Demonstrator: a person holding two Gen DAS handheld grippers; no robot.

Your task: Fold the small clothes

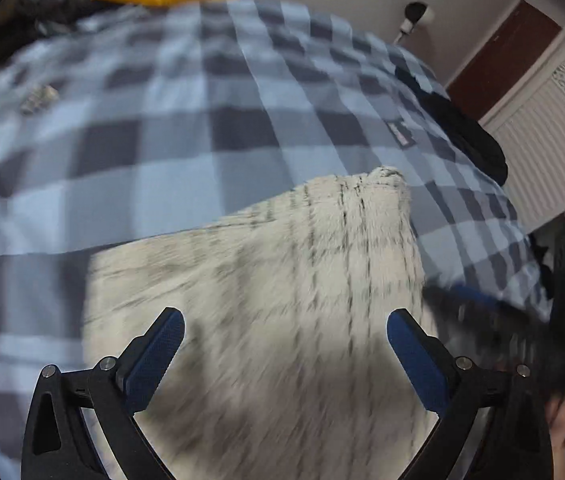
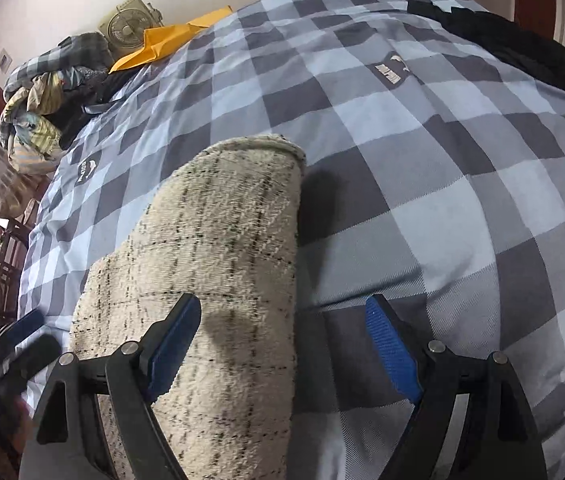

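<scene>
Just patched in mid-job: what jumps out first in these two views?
The cream fuzzy cloth with thin dark lines lies folded in a long strip on the blue-grey checked bedspread, right under both grippers. The right gripper hangs open over the cloth's right edge; the left gripper is open above it too. A yellow cloth sits at the bed's far edge.

Fuzzy, rough cream knit cloth [image 2: 218,240] w/ dark flecks on smooth matt woven checked bedcover [image 2: 422,140].
</scene>
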